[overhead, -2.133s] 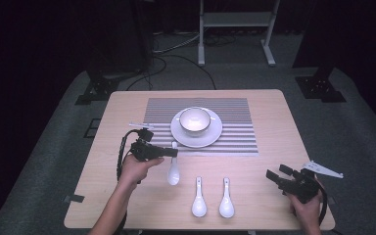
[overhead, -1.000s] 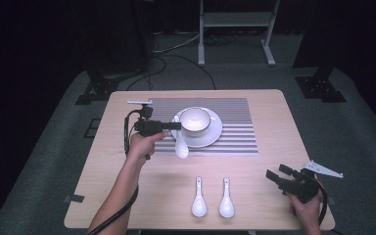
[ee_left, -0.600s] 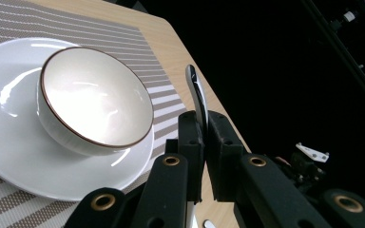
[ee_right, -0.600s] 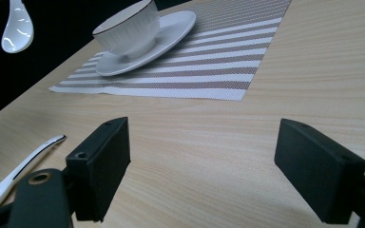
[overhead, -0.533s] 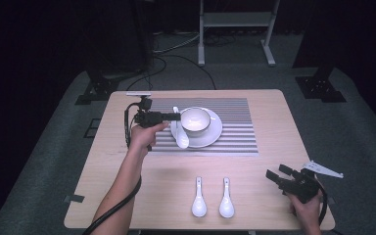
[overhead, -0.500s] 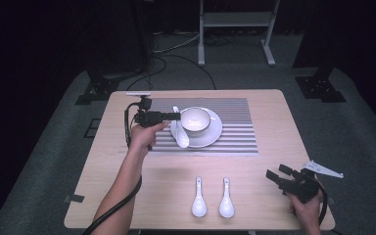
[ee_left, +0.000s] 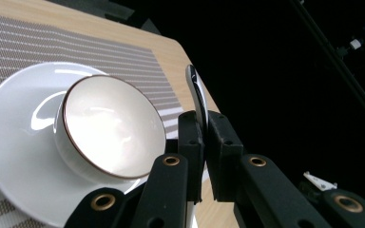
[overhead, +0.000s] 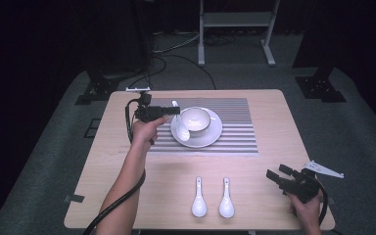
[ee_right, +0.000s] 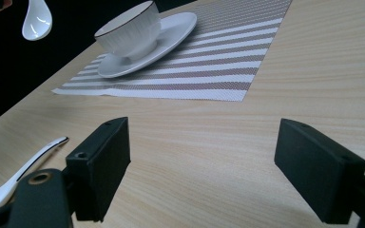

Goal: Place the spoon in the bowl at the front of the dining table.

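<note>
Overhead, a white spoon (overhead: 181,128) is clamped in the left gripper (overhead: 172,110) above the striped mat (overhead: 235,125), at the far edge of a wooden tabletop (overhead: 274,112). Grey carpet (overhead: 357,127) is laid around it. The right gripper (overhead: 280,175) is held wide apart and empty near the tabletop's near right corner.

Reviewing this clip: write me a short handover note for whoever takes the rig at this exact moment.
Left gripper: shut on a white spoon by its handle, bowl end hanging over the saucer beside the cup.
Right gripper: open, holding nothing, low over the table's near right corner.
Done: one spoon picked up and brought to the cup on the striped mat.
Left: set that spoon down, probably in the cup or on the saucer. Two more spoons lie side by side at the near edge, untouched.
</note>
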